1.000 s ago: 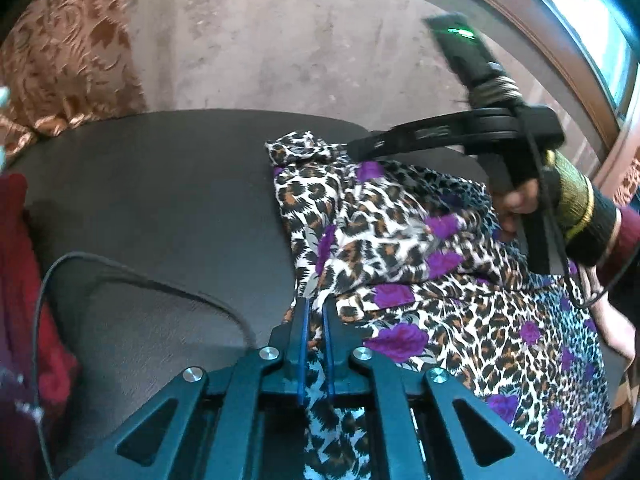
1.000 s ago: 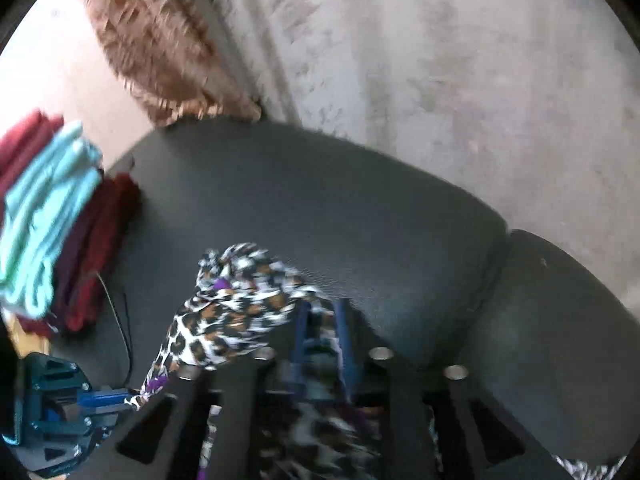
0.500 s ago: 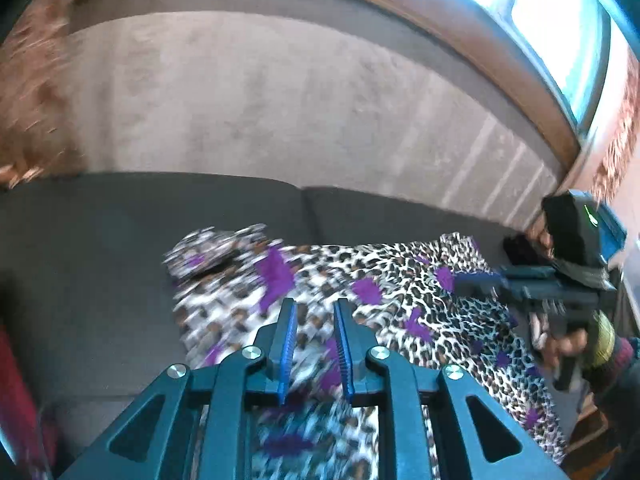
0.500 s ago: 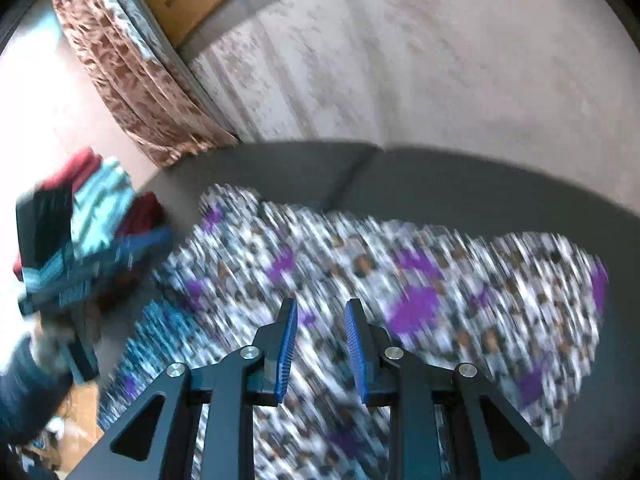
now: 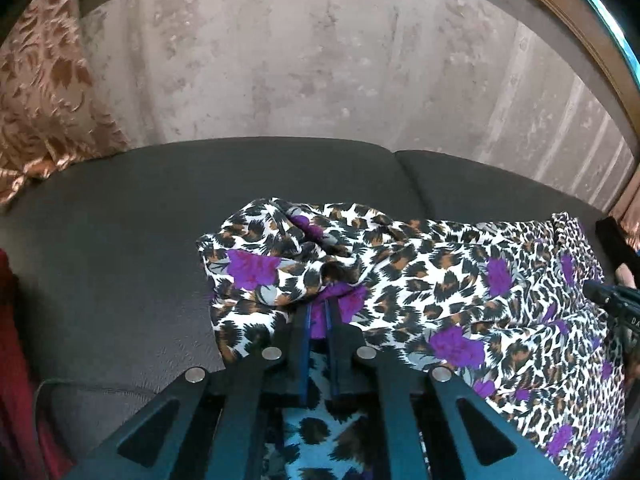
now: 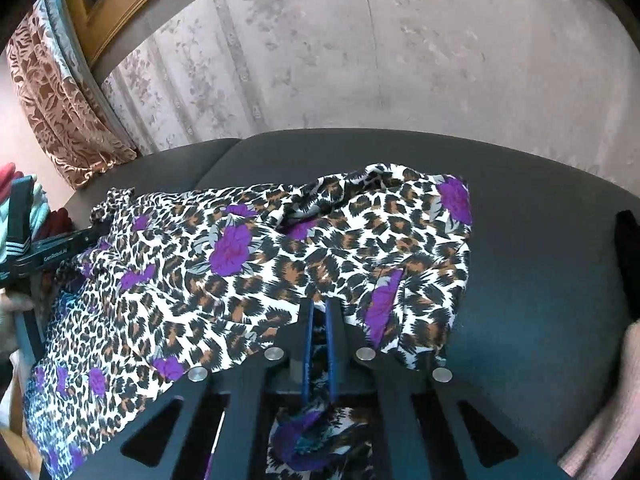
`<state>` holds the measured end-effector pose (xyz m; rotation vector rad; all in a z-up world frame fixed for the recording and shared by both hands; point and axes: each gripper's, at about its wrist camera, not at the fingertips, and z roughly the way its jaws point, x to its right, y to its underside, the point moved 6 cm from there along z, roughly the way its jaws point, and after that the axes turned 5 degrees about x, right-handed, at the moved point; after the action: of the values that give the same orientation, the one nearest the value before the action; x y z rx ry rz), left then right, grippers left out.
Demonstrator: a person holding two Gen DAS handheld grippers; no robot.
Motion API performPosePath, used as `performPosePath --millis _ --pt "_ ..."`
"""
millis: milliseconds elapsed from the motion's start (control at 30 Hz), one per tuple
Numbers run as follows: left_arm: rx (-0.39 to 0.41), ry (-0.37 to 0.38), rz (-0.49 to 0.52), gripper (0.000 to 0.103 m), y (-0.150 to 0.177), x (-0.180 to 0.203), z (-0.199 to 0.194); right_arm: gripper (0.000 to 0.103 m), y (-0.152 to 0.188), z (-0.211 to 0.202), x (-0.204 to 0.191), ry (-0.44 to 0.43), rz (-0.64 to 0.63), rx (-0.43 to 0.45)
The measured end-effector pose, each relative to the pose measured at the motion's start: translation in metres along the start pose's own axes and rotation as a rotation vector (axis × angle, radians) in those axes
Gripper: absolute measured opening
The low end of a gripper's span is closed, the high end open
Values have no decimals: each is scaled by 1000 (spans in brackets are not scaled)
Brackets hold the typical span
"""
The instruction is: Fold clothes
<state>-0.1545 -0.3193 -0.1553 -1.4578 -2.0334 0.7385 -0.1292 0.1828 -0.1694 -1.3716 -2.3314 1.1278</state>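
Leopard-print garment (image 5: 420,276) lay spread but rumpled across the dark sofa seat (image 5: 120,248), near edge hanging toward the cameras. Left hand-held gripper (image 5: 319,312) was closing, jaws narrow with a fabric fold between them. Right hand-held gripper (image 6: 319,312) was clamped on the cloth's near edge. No clean fold visible yet, so I'd judge the task early: lift, fold over, flatten. Folded stack (image 6: 24,216) sat far left.

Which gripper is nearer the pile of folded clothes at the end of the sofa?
Left. The left gripper grips the leopard-print garment at the end beside the pile of folded clothes; the right gripper holds the opposite end, farther away.
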Motion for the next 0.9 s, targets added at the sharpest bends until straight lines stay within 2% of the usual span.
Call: performPosePath --millis 67,133,200,233,267,300,400,433,467,500,533,567,667,733,767,900 --pt "36 20 -23 22 -1 0 -14 14 -3 -11 0 1 1 10" --pt "64 44 -22 24 -4 0 -25 20 -7 -22 1 2 2 20" --pt "95 69 7 25 -6 3 -36 33 -14 -31 3 2 -12 38" --pt "98 75 38 25 -5 9 -38 47 -18 -35 4 2 -19 48" --pt "100 80 70 26 -5 15 -40 54 -22 -34 3 12 -43 41" --pt "102 83 105 26 -4 21 -39 54 -25 -29 1 14 -72 21" --pt "97 85 198 27 -2 39 -33 54 -28 -4 -7 54 -183 -71" --pt "89 80 219 27 -1 43 -29 47 -27 6 -9 72 -219 -104" --pt "63 64 224 27 3 41 -23 33 -23 15 -10 112 -266 -150" --pt "34 46 226 27 7 39 -17 31 -23 17 -10 119 -274 -153" --pt "5 28 229 27 12 37 -11 13 -24 19 -10 124 -280 -154" --pt "1 23 210 27 17 31 -8 5 -28 15 -10 134 -274 -141" --pt "20 37 161 27 21 23 -13 5 -48 -3 -14 133 -264 -35" --pt "20 34 133 27 21 20 -16 5 -54 1 -11 156 -269 -27" --pt "21 40 114 27 19 21 -19 5 -54 9 -7 175 -269 -38" --pt "63 77 63 27 8 20 -34 10 -41 40 0 164 -232 -124"
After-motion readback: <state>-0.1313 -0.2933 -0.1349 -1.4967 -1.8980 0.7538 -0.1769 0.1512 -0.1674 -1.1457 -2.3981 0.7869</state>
